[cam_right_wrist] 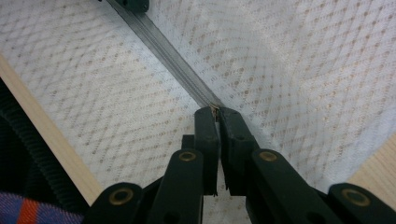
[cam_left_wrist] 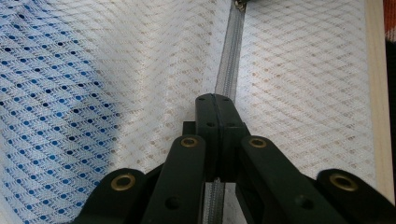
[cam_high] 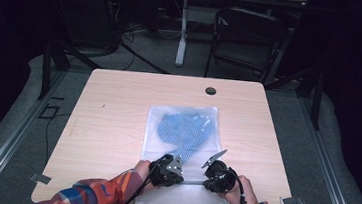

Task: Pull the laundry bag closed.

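White see-through mesh bag (cam_high: 181,132) with a grey zip is laid flat on the pale wooden table (cam_high: 108,110), in the middle and reaching to the near edge. Something blue and folded (cam_high: 186,130) can be seen through the mesh in the far half of the bag. What the blue thing is cannot be told.

The grey zip (cam_high: 193,183) runs across the near part of the bag, from one gripper to the other. In the high view, the left gripper (cam_high: 180,181) is held at the left end of the visible zip and the right gripper (cam_high: 205,185) at its right end. The two are near each other.

In the left gripper view, the black jaws are pressed tight together right on the line of the zip (cam_left_wrist: 229,70). It looks like the zip tape is pinched between them. The blue patch (cam_left_wrist: 51,121) is seen under the mesh to one side, and the table edge (cam_left_wrist: 376,93) at the other.

In the right gripper view, the jaws are almost shut, and a small metal zip slider (cam_right_wrist: 215,109) is caught between their tips. The zip (cam_right_wrist: 173,58) runs away from them across the white mesh (cam_right_wrist: 289,70).

Both hands are seen at the bottom of the high view, in sleeves of red, blue and yellow check (cam_high: 110,193). A black round hole (cam_high: 210,91) is set in the far side of the table.
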